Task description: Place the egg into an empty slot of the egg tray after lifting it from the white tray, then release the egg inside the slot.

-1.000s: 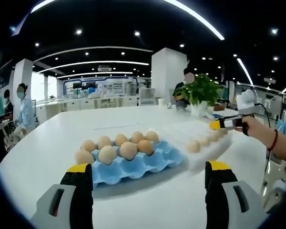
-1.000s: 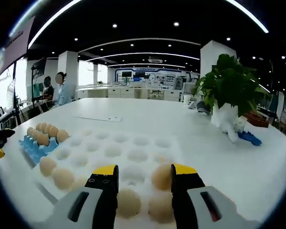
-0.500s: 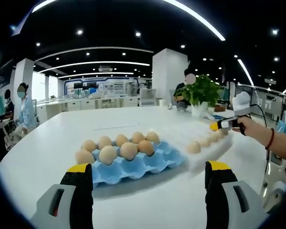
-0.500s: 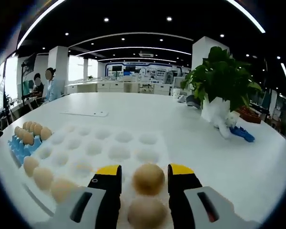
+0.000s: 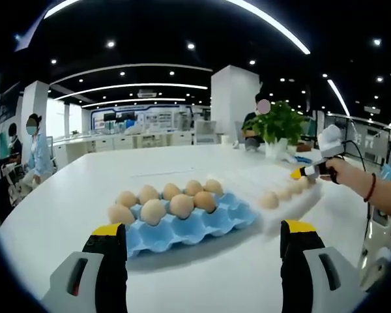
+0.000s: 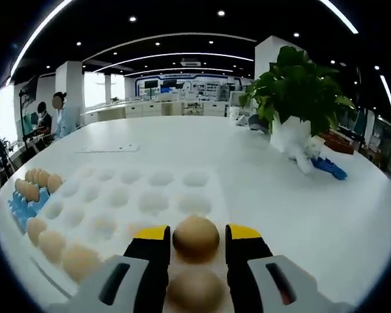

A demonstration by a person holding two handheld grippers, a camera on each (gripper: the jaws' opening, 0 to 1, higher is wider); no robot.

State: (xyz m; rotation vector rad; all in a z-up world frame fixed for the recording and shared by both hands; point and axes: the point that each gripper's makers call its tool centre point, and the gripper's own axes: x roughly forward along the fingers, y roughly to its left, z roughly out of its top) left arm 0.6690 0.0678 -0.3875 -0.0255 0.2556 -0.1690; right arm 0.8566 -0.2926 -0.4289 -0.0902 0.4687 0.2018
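**Right tool on an egg at the white tray**

My right tool point(image 6: 195, 236) has its yellow-tipped jaws against both sides of a brown egg point(image 6: 195, 236), over the near edge of the white tray point(image 6: 156, 189) (more eggs sit along its left side). My left tool point(image 5: 204, 236) is spread wide, holding nothing, above the counter point(image 5: 65, 202) before the blue egg tray point(image 5: 202, 225), whose front slots are vacant.
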